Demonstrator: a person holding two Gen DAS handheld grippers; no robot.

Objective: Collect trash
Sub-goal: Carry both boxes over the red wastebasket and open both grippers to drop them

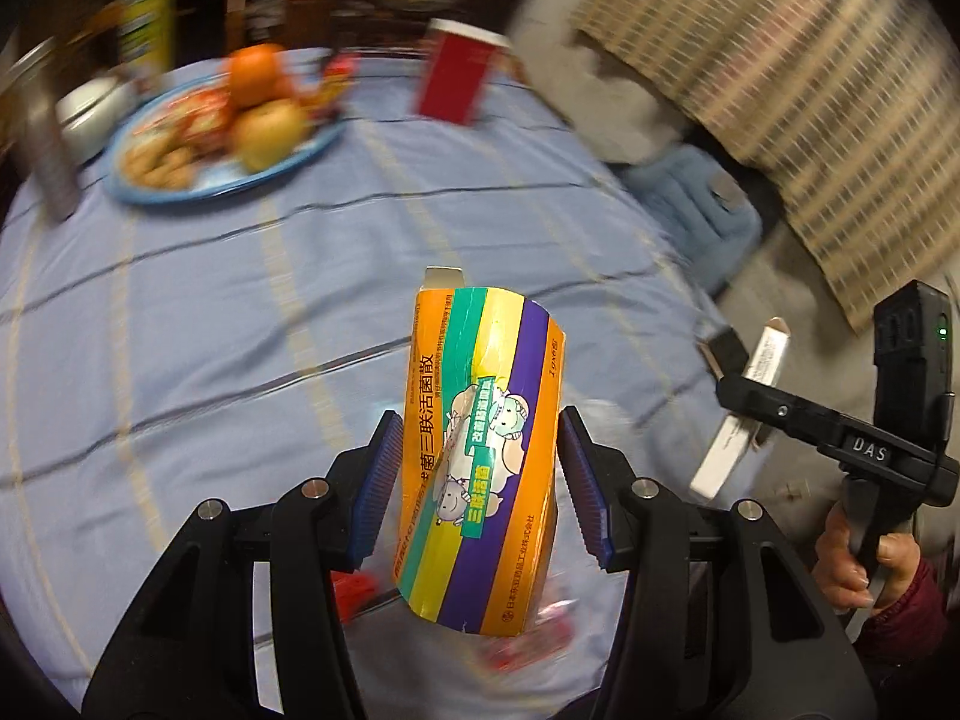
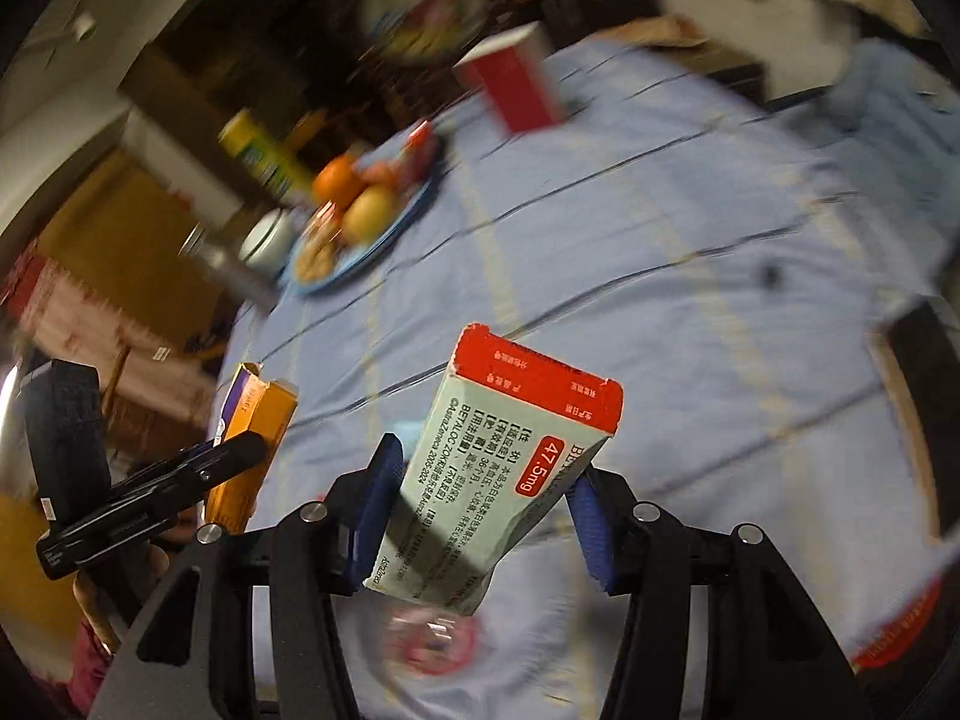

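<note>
My left gripper (image 1: 480,420) is shut on a crumpled medicine box (image 1: 480,450) striped orange, green, yellow and purple, held upright above the blue tablecloth (image 1: 210,330). My right gripper (image 2: 487,462) is shut on a pale box with a red end (image 2: 510,462), tilted between the blue pads. From the left wrist view the right gripper (image 1: 750,384) and its white box (image 1: 765,354) hang off the table's right edge, with a hand (image 1: 864,552) on the grip. The right wrist view has the left gripper (image 2: 180,480) and the striped box (image 2: 252,438) at its left.
A blue plate (image 1: 150,195) with fruit and cookies sits at the far left of the table, a red cup (image 1: 456,75) behind it. A yellow-green can (image 1: 147,6) stands further back. Blurred red wrappers (image 1: 528,642) lie below the left gripper. A blue cushion (image 1: 690,204) lies beyond the table's edge.
</note>
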